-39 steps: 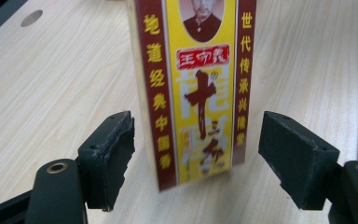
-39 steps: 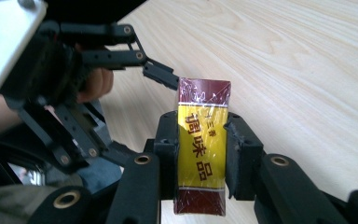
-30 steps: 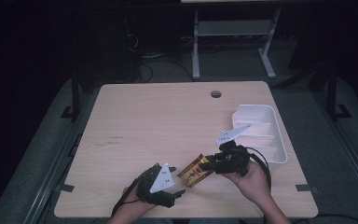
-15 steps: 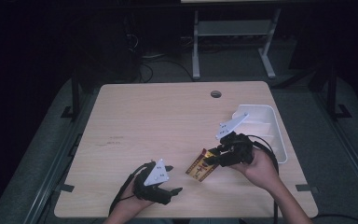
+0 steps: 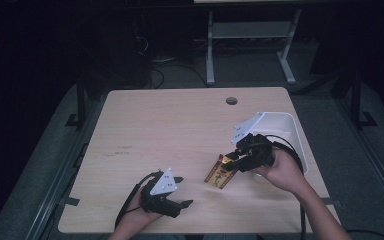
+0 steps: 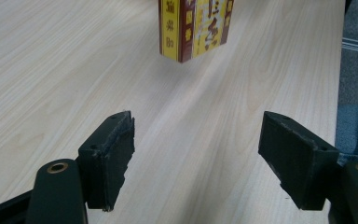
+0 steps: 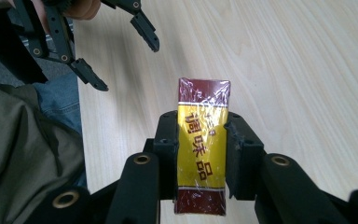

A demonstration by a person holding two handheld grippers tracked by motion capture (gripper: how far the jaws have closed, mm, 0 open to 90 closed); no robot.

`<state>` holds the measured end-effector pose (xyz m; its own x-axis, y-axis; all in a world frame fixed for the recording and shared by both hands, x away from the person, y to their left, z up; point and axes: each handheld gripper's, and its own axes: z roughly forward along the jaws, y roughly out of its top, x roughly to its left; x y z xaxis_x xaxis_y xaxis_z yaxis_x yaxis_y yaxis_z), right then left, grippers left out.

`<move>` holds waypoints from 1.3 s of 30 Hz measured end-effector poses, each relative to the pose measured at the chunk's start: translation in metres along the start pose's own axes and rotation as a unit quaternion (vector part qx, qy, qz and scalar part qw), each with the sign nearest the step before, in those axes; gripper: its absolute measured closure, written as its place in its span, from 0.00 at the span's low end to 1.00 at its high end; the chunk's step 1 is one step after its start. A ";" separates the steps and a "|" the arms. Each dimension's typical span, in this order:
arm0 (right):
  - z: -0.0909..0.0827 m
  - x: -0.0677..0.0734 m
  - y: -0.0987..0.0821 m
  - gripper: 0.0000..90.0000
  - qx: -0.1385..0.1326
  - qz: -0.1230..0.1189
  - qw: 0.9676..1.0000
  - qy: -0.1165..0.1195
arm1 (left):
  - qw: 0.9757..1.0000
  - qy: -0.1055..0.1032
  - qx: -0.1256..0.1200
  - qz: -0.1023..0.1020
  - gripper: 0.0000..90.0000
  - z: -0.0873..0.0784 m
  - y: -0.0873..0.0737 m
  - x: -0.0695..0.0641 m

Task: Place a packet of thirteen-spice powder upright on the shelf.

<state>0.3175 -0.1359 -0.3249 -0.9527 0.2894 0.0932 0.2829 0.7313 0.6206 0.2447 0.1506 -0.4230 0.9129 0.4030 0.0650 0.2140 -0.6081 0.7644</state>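
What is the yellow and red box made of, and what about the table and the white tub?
The box looks like cardboard wrapped in shiny clear film; the wrap crinkles and glints. The table looks like pale wood or wood-look laminate, with grain lines and a matte finish. The tub seems smooth white plastic, though it is too small to be sure.

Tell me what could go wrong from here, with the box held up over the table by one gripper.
The right gripper pinches the box on its glossy wrapped sides, so the box might slip and drop to the table. The white bin stands close behind that hand, and a swing toward it could knock its rim. The left gripper is open, so nothing backs up the hold.
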 end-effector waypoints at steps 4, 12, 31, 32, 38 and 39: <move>-0.004 -0.002 0.003 0.77 0.012 -0.012 1.000 0.003 | 1.000 0.000 0.002 -0.005 0.29 -0.001 -0.002 0.003; -0.013 -0.007 0.008 0.77 0.027 -0.026 0.999 0.001 | 1.000 -0.002 0.002 -0.011 0.29 -0.003 -0.003 0.007; -0.057 -0.032 -0.001 0.77 0.049 -0.026 0.998 -0.033 | 1.000 -0.005 0.007 -0.019 0.29 -0.006 -0.007 0.013; -0.059 -0.032 -0.002 0.77 0.048 -0.026 0.998 -0.034 | 1.000 -0.005 0.007 -0.019 0.29 -0.006 -0.007 0.013; -0.071 -0.035 -0.006 0.76 0.053 -0.022 0.997 -0.050 | 1.000 -0.005 0.009 -0.020 0.29 -0.006 -0.008 0.014; -0.072 -0.036 -0.007 0.76 0.055 -0.022 0.997 -0.052 | 1.000 -0.005 0.009 -0.020 0.29 -0.007 -0.008 0.014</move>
<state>0.3417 -0.1961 -0.2763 -0.9493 0.3138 -0.0175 0.2566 0.8060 0.5334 0.2532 0.1653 -0.4238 0.9067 0.4209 0.0285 0.2566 -0.6039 0.7546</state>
